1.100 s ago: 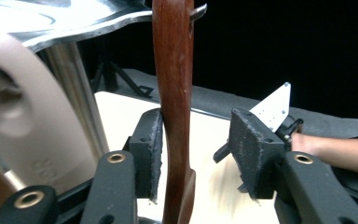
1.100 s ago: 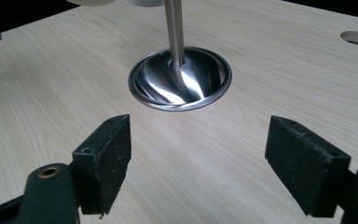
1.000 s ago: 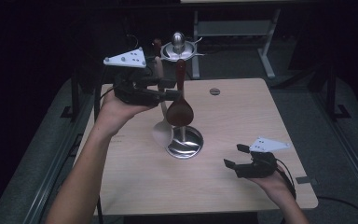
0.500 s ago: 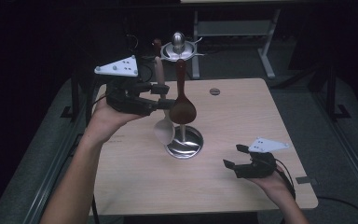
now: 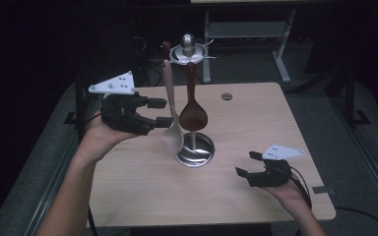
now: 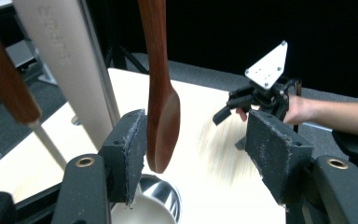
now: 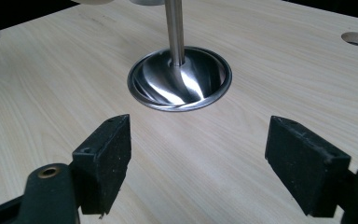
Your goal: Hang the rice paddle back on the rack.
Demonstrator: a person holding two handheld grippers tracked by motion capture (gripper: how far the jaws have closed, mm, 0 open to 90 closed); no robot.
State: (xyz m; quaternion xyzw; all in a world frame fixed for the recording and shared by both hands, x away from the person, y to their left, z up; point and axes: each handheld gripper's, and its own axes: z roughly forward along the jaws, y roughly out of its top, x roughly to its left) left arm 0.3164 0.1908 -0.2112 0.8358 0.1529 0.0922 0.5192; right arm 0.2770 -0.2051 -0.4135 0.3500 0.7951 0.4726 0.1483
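Observation:
A metal utensil stand (image 5: 194,150) stands mid-table, its shiny base (image 7: 179,79) in front of my right gripper. A pale spoon (image 5: 172,135) and a brown wooden spoon (image 5: 193,115) hang from its top. My left gripper (image 5: 160,113) hovers just left of the pale spoon's handle, and its jaws have just been opening. In the left gripper view the pads (image 6: 130,149) press on nothing; the brown spoon (image 6: 163,121) hangs beyond the gap, the pale handle (image 6: 70,60) to the left. My right gripper (image 5: 246,164) rests open near the table's front right, its own jaws (image 7: 198,149) holding nothing.
The wooden table (image 5: 256,118) has a small round hole (image 5: 226,96) at the back. A third brown handle (image 5: 166,49) hangs at the stand's far side. Dark floor and metal frame legs (image 5: 280,59) lie behind the table.
My left gripper has drawn back to the left and a little lower, away from the stand, with its jaws wider. The pale spoon now hangs free. The right gripper has kept still.

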